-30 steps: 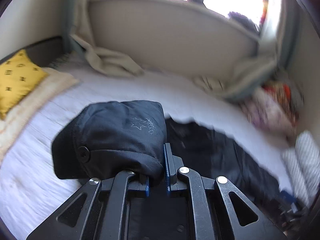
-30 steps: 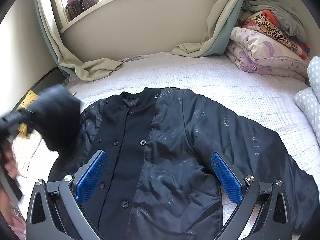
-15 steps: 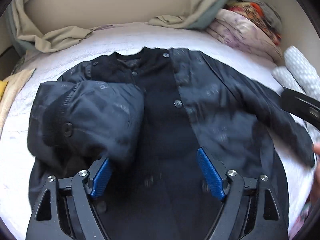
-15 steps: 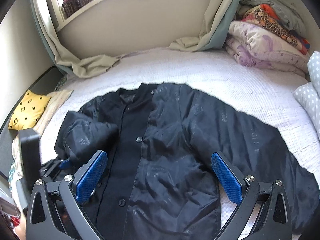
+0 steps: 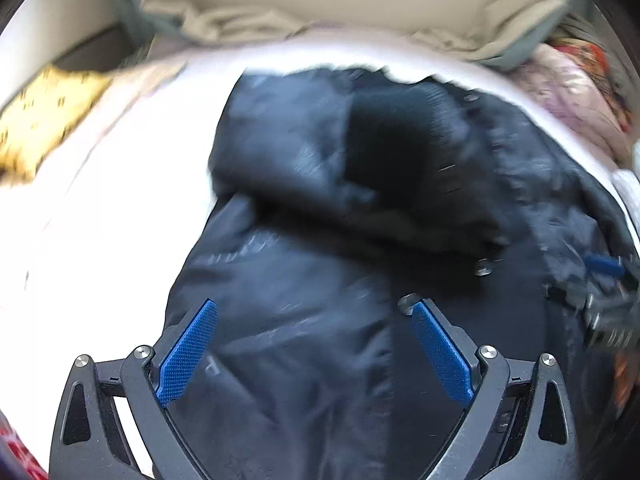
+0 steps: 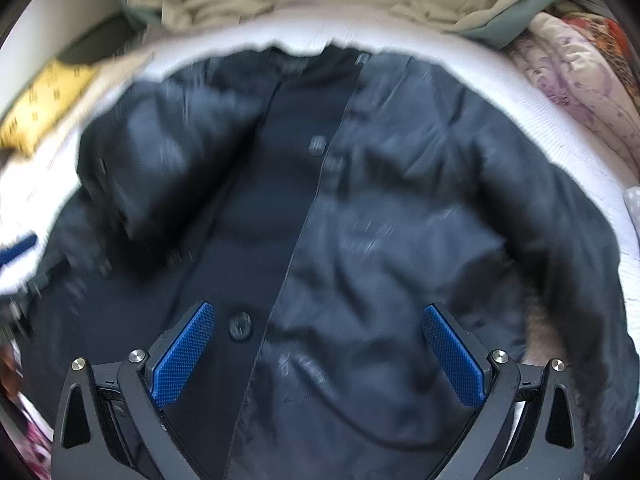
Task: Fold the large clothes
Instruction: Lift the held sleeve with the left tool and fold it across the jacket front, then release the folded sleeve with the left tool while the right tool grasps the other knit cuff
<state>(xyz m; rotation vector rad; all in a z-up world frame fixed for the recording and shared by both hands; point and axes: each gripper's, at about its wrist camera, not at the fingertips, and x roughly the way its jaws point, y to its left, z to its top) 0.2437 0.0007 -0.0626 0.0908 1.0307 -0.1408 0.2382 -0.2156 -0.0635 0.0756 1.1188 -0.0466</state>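
Note:
A black button-front jacket (image 5: pixel 304 360) (image 6: pixel 360 220) lies spread face up on the white bed cover (image 5: pixel 120 200). Its left sleeve (image 5: pixel 304 152) (image 6: pixel 172 160) lies folded in over the chest. My left gripper (image 5: pixel 313 305) hangs close above the jacket's left side; its jaws are opening, with only flat cloth below them and nothing pinched. My right gripper (image 6: pixel 319 307) stands open over the lower front, beside a button (image 6: pixel 240 325). Both views are blurred by motion. Each gripper shows at the edge of the other's view.
A yellow patterned cushion (image 5: pixel 40 120) (image 6: pixel 44 100) lies at the bed's left. Folded floral quilts (image 5: pixel 568 92) (image 6: pixel 580 80) are stacked at the right. Beige curtain cloth (image 5: pixel 240 24) (image 6: pixel 216 8) bunches along the wall behind the bed.
My left gripper let go of the sleeve and opened wide; the sleeve now rests across the jacket's chest. Both grippers dropped closer to the jacket and tilted further down.

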